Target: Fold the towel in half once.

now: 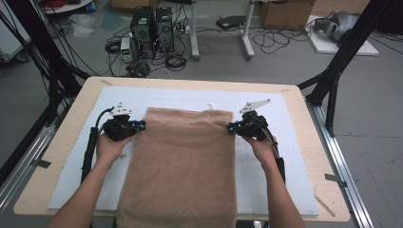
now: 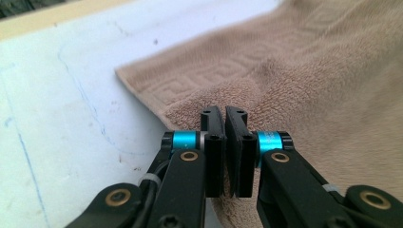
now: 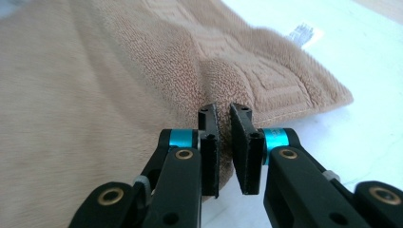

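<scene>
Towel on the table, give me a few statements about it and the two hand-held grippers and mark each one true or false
1. The brown towel lies on a white mat that covers the wooden table. True.
2. The left hand-held gripper is shut on the towel's edge. True.
3. The right hand-held gripper hangs wide open above the bare mat. False: its jaws pinch the towel's opposite edge.
4. The towel is rolled into a tight tube. False: it lies spread flat, its near end hanging over the table's front edge.
5. A small white tag shows at the towel's far edge. True.
</scene>
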The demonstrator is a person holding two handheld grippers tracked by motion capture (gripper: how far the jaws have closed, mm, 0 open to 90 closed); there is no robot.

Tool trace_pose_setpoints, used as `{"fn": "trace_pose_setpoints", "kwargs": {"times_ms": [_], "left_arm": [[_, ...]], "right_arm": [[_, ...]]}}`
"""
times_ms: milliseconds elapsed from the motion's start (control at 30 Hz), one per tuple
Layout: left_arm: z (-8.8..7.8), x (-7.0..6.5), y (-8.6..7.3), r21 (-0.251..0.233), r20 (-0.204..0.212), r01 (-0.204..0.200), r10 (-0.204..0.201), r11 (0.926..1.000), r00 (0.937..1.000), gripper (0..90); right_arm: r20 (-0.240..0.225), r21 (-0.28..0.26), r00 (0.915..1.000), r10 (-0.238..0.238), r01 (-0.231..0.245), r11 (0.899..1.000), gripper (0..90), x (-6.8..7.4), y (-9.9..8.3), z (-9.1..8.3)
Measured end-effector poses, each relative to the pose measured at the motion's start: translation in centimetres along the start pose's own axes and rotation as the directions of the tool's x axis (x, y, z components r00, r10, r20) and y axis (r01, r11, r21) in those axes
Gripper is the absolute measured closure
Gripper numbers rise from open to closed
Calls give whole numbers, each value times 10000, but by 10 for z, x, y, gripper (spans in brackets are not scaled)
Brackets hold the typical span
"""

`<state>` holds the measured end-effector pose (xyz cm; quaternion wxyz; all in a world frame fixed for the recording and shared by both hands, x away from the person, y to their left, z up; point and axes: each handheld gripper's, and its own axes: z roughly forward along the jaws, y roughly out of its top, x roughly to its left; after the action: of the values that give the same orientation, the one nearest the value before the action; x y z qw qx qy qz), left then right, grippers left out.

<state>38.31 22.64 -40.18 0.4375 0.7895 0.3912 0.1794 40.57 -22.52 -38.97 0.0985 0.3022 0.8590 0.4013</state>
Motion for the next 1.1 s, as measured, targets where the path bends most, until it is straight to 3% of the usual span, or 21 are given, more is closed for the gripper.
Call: {"fn": "trace_pose_setpoints", "kwargs": {"times_ms": [167,300,400,500,667,733,800,867,1000,1100], "left_arm": [[-25,-13,-5,-446,211,-375,385,9983,9990,860],[-42,-26,-21,-316,413,-792,804,9964,9959,859],[-52,-33,-36,-444,477,-778,799,9960,9957,859],[-58,-40,-51,-427,491,-901,921,9950,9945,859],[-59,-49,-76,-144,796,-880,888,9960,9929,858],[-59,-50,-82,-85,906,-889,894,9960,9919,852],[-59,-49,-82,-2,1049,-810,806,9967,9912,825],[-62,-48,-79,-66,1188,-758,761,9971,9900,734],[-67,-43,-62,-169,1121,-813,827,9965,9902,581],[-65,-39,-48,-304,1007,-874,900,9957,9908,537]], "right_arm": [[-536,15,9985,-101,102,9999,822,14,-2,-17],[-864,-56,9956,-350,346,9994,822,32,-11,-27],[-1154,-10,9925,-397,398,9992,819,44,-24,-29],[-1469,97,9873,-611,632,9980,815,57,-37,-27],[-1438,582,9868,-738,829,9949,801,71,-56,-19],[-1471,763,9870,-644,762,9942,749,72,-63,-15],[-1604,988,9847,-674,840,9916,702,71,-69,-12],[-1701,807,9844,-442,586,9950,639,68,-71,-14],[-1376,398,9891,-527,587,9975,572,64,-60,-25],[-1030,172,9928,-616,637,9978,540,60,-46,-31]]}}
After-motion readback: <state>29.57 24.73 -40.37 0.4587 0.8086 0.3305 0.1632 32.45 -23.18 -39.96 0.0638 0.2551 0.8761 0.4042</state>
